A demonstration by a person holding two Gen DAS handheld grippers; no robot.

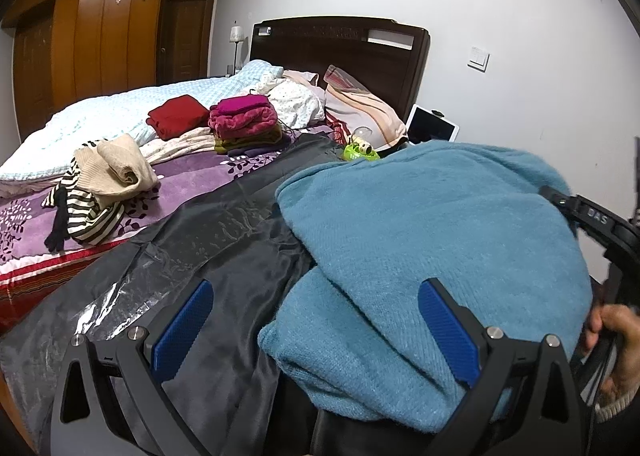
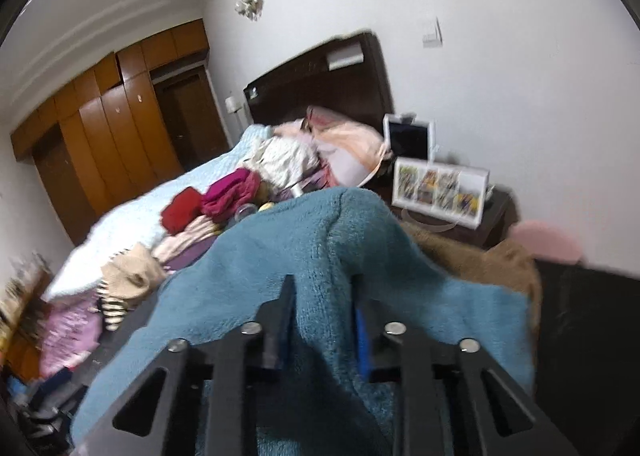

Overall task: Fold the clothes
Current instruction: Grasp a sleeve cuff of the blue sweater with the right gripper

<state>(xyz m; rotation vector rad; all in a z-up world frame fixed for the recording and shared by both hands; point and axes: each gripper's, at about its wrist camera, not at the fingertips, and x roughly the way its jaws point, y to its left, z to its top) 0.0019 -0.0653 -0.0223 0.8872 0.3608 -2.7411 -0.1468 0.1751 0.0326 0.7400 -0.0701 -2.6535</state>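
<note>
Right claw (image 2: 324,296): I am pinching a raised ridge of the teal sweater (image 2: 304,256) between its fingers, the jaws pressed close on the fabric. The cloth is tenting up over the claw and draping down on both sides. The right wrist view is blurring.

Left claw (image 1: 316,320): I am holding it spread wide, the blue pads (image 1: 182,332) well apart and gripping nothing. The left pad is hanging over the dark grey lining fabric (image 1: 224,240); the right pad is sitting over the near edge of the teal sweater (image 1: 432,240).

The sweater is lying bunched and partly doubled over on the dark fabric at the near edge of the bed (image 1: 180,192). My right hand (image 1: 616,348) is showing at the right rim of the left wrist view, wrapping the other claw's handle.

Farther along the bed: a striped garment (image 1: 92,216) is lying under a cream knit (image 1: 116,168) on the purple floral cover. Beyond them, a folded red item (image 1: 176,116) is sitting beside a stack topped in magenta (image 1: 244,116). A small green toy (image 1: 360,150) is resting just behind the sweater.

At the far end, pillows (image 1: 360,104) are leaning against the dark headboard (image 1: 340,44), with a white tablet (image 1: 432,126) propped beside them. Wooden wardrobes (image 1: 100,36) are lining the far wall.
</note>
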